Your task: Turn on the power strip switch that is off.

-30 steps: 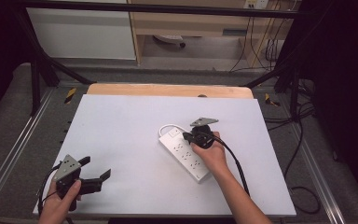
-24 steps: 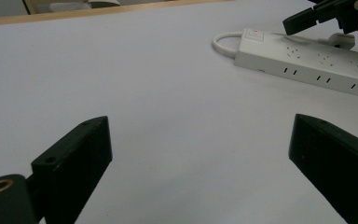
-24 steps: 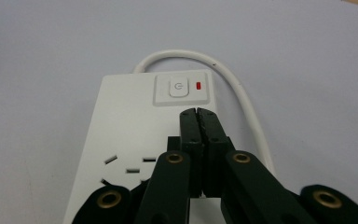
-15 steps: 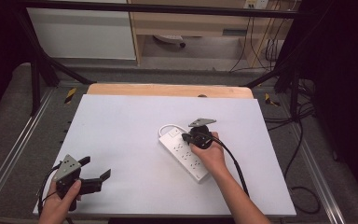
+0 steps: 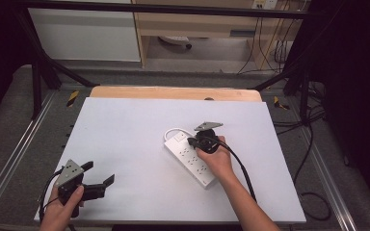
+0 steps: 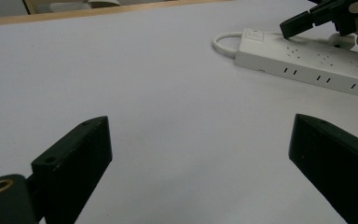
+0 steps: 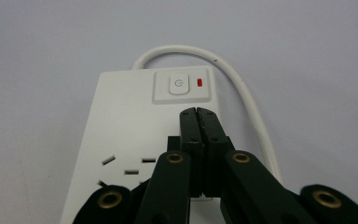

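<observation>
Nearest the person, the left gripper [image 5: 99, 185] rests at the front-left of the white table [image 5: 125, 130], jaws wide apart, nothing between them; it's well apart from the work. Further in, right of centre, the power strip [image 5: 192, 159] lies flat and diagonal on the table, switch end pointing away from the person. The right gripper [image 7: 198, 114] sits over that end, jaws pressed together w/ nothing clamped, tips just short of the power button [image 7: 177, 86]; can't tell if the tips touch the strip's top face. Beside the button a small red light [image 7: 199, 83] shows; lit or just red plastic, can't tell. Past the switch end the white cord [image 7: 242, 93] loops round and runs back along the strip's far side. Judgement: work in hand looks like pressing the button w/ closed tips. Risks: the strip is held down by nothing, so a push that's angled rather than straight down could skid it or swing it across the smooth table. The tips are narrow and stand off-centre to the button's right, so they could land on the frame or the red light and miss the switch. Cord loop near the tips could snag on pull-back.
</observation>
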The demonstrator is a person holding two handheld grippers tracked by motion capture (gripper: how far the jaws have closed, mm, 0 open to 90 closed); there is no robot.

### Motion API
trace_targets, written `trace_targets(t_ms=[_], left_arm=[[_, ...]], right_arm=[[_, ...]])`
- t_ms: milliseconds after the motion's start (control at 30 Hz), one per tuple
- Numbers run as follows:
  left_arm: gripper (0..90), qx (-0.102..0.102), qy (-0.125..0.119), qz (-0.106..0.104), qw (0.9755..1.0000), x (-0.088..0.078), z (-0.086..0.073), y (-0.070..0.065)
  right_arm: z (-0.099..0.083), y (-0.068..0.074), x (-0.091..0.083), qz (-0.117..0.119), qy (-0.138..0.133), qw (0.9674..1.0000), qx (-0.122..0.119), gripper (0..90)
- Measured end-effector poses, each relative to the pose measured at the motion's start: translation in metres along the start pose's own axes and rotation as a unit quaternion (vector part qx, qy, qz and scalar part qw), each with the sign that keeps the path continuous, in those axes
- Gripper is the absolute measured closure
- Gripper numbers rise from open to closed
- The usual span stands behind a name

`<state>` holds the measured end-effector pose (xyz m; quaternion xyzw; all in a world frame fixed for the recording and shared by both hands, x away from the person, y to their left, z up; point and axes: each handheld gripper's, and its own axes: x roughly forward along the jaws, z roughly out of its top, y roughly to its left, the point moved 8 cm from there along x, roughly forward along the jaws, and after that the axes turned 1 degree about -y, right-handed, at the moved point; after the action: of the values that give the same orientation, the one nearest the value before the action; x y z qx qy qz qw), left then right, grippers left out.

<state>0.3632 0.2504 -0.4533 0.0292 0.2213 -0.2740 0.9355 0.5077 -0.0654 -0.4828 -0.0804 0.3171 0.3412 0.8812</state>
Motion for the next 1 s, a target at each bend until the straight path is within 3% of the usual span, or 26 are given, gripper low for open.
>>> trace_targets(t_ms=[500,1000], left_arm=[[6.0,0.000,0.000,-0.001,1.0000,0.0001,0.0001,-0.0004],[6.0,-0.001,0.001,0.000,1.0000,0.0000,-0.0002,0.0001]], right_arm=[[-0.0005,0.0002,0.0000,-0.001,0.000,1.0000,0.008,90.0],[-0.0007,0.0046,0.0038,0.000,0.005,1.0000,-0.002,90.0]])
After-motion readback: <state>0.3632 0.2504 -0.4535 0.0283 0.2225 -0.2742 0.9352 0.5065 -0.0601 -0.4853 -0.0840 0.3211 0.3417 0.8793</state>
